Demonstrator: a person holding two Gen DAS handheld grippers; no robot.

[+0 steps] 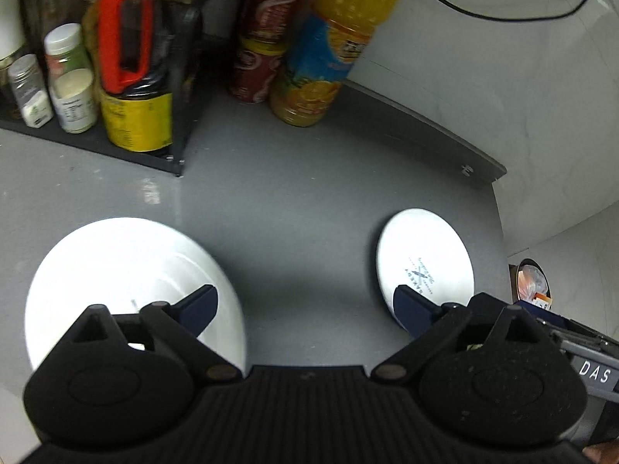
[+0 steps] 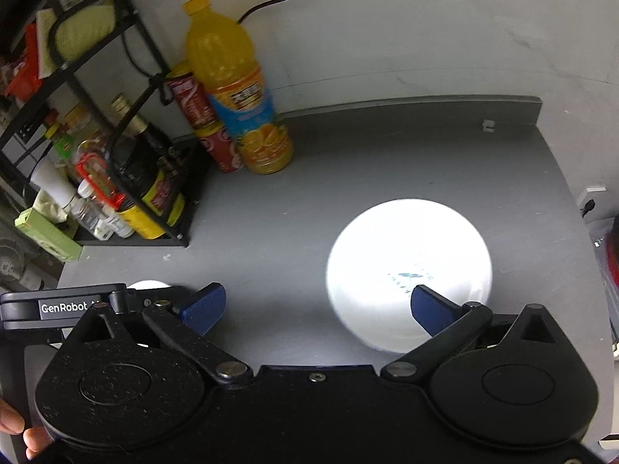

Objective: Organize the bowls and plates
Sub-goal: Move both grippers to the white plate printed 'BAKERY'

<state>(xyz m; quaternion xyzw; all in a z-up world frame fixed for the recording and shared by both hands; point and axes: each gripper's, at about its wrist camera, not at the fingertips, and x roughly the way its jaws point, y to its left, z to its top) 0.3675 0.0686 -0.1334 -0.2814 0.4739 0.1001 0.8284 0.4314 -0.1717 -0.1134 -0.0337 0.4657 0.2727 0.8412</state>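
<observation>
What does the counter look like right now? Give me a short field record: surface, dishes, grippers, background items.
surface: dark grey countertop
dishes: two round white plates, a plain white plate and a white plate with a small printed logo, lying apart
left hand-held gripper: open, nothing between its fingers
right hand-held gripper: open, empty
background: yellow-capped orange juice bottle, red cans, black wire rack of condiment bottles

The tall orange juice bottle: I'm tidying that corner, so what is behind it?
Behind the tall orange juice bottle stand two stacked red cans and the pale wall. Whatever its body covers cannot be seen.
</observation>
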